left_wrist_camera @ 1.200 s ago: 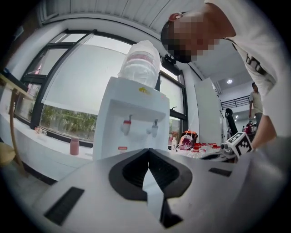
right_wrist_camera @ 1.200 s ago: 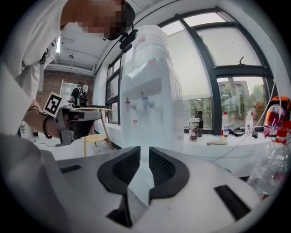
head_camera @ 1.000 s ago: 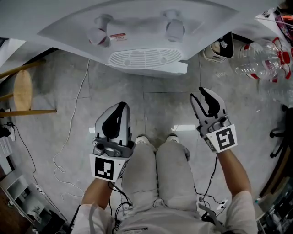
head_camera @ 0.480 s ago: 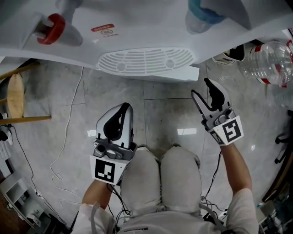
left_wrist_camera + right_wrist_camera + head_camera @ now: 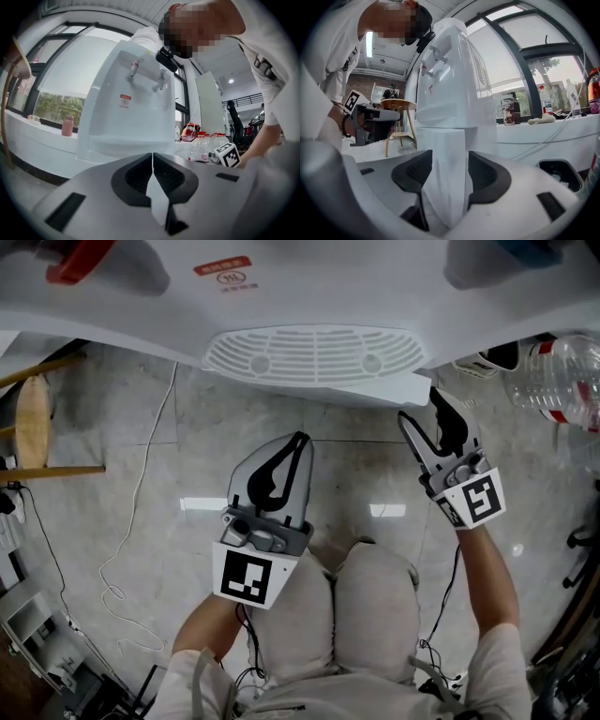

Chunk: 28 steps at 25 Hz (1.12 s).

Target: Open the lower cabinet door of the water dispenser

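Note:
The white water dispenser point(image 5: 309, 296) fills the top of the head view, its grilled drip tray point(image 5: 309, 357) jutting toward me. In the right gripper view its lower cabinet point(image 5: 440, 140) shows corner-on, straight ahead between the jaws. My right gripper point(image 5: 421, 406) sits just under the tray's right corner. Its jaws point(image 5: 447, 159) are opening, with only the cabinet's corner seen in the gap; I cannot tell if they touch it. My left gripper point(image 5: 298, 439) is shut and empty, below the tray's middle, facing the dispenser front point(image 5: 126, 117).
A wooden stool point(image 5: 33, 427) stands at the left, and a white cable point(image 5: 141, 493) trails over the tiled floor. Clear plastic bottles point(image 5: 562, 371) lie at the right beside the dispenser. My knees point(image 5: 375, 606) are right behind both grippers.
Both grippers have sunk and come closer to the dispenser, which now looms larger. The right jaws have spread wider. The left gripper has shifted right, still shut.

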Each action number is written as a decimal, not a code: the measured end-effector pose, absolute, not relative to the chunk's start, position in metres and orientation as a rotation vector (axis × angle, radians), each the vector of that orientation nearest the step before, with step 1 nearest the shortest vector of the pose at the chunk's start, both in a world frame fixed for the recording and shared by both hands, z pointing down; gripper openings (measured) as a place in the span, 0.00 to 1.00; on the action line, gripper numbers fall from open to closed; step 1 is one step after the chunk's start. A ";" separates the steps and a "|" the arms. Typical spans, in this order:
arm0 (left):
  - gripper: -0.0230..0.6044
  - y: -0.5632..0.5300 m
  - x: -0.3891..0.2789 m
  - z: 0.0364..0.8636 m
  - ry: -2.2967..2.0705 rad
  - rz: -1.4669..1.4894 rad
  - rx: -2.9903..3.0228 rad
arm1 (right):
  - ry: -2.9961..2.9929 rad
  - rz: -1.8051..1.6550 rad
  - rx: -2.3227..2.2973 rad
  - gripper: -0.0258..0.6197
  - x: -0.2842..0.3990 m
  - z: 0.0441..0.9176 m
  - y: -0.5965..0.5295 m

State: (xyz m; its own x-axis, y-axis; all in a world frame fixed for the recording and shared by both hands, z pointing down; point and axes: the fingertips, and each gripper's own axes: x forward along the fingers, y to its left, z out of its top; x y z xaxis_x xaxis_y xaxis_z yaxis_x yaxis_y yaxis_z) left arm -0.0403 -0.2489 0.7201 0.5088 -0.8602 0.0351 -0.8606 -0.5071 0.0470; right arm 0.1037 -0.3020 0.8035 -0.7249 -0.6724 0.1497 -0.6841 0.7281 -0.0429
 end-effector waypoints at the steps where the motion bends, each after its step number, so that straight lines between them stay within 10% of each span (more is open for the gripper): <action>1: 0.05 -0.251 -0.032 0.722 -1.510 0.014 2.690 | -2.808 0.134 1.099 0.40 0.101 0.803 -0.302; 28: 0.05 -0.232 -0.043 0.713 -1.473 -0.151 2.713 | -2.898 0.164 1.075 0.40 0.066 0.800 -0.210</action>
